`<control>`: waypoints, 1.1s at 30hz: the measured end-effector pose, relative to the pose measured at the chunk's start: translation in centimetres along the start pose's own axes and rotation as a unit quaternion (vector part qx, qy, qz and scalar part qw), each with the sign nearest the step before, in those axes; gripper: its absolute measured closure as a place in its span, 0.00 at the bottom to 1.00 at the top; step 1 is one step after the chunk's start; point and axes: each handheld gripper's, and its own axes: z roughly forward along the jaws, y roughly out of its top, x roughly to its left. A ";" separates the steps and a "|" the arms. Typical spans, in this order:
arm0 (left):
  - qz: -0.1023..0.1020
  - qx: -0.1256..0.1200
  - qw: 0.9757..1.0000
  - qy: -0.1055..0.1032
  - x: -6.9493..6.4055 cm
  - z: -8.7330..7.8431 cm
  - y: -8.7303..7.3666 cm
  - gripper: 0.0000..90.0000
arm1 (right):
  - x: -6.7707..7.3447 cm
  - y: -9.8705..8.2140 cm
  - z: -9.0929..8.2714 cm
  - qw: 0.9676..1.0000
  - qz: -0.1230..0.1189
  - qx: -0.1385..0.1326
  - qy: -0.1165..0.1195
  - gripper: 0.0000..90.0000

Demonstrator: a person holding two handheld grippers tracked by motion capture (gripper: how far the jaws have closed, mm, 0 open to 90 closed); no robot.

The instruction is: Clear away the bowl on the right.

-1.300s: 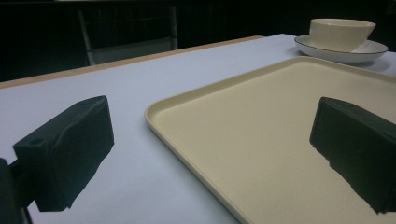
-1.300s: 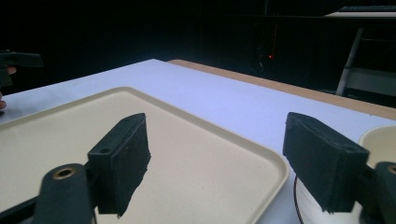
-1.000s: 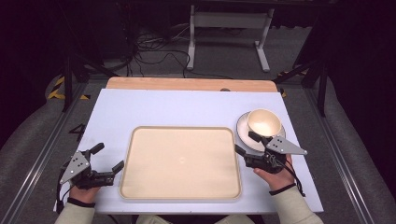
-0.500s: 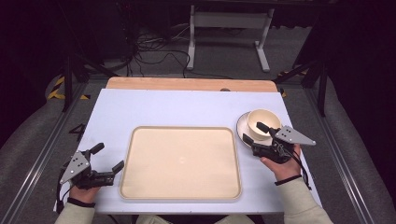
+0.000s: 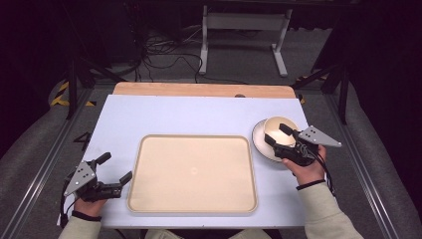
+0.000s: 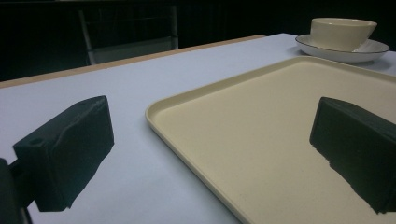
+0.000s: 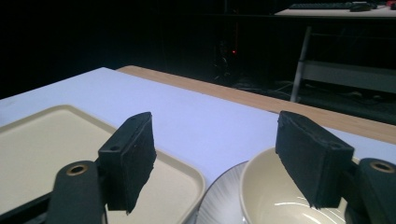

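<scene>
While its jaws stand apart, the right hand-held gripper (image 5: 277, 135) hovers over the bowl's (image 5: 276, 128) near rim

Right gripper view: bowl (image 7: 280, 196) cut off by the bottom edge, its right rim hidden behind the right-hand jaw of the right tongs (image 7: 212, 163). Saucer (image 7: 219, 200) shows as a sliver, the rest under the bowl or out of frame. Tray (image 7: 51, 149) cropped at left and bottom, near corner partly behind the left-hand jaw.

Left gripper view: tray (image 6: 261, 126) runs off right and bottom; far jaw of the left tongs (image 6: 210, 158) covers part of its surface. Saucer (image 6: 369, 49) clipped at the right edge.

High view: right tongs (image 5: 277, 135) cover the bowl's (image 5: 276, 127) near rim; contact between pads and rim can't be resolved. Desk (image 5: 199, 117) near edge is hidden by the person's sleeves.
</scene>
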 end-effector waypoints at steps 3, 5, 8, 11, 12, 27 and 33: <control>-0.001 0.000 1.000 0.000 0.0 0.0 0.0 0.00 | -0.4 0.1 0.1 1.000 0.006 0.005 -0.010 0.31; 0.000 0.000 1.000 0.000 0.0 0.0 0.0 0.00 | -0.5 0.3 0.1 1.000 0.004 0.011 -0.022 0.31; 0.001 0.001 1.000 0.000 0.0 0.0 0.0 0.00 | -0.8 0.6 0.2 0.999 0.000 0.014 -0.036 0.31; -0.001 0.000 1.000 0.001 0.0 0.0 0.0 0.00 | -1.1 0.8 0.1 0.999 0.001 0.018 -0.049 0.31; -0.001 0.000 1.000 0.001 0.0 0.0 0.0 0.00 | -1.1 0.8 0.1 0.999 0.001 0.018 -0.049 0.31; 0.000 0.000 1.000 0.001 0.0 0.0 0.0 0.00 | -3.3 1.5 0.6 0.993 0.012 0.055 -0.101 0.38; 0.000 0.000 1.000 0.001 0.0 0.0 0.0 0.00 | -4.0 1.6 1.0 0.989 0.017 0.078 -0.121 0.40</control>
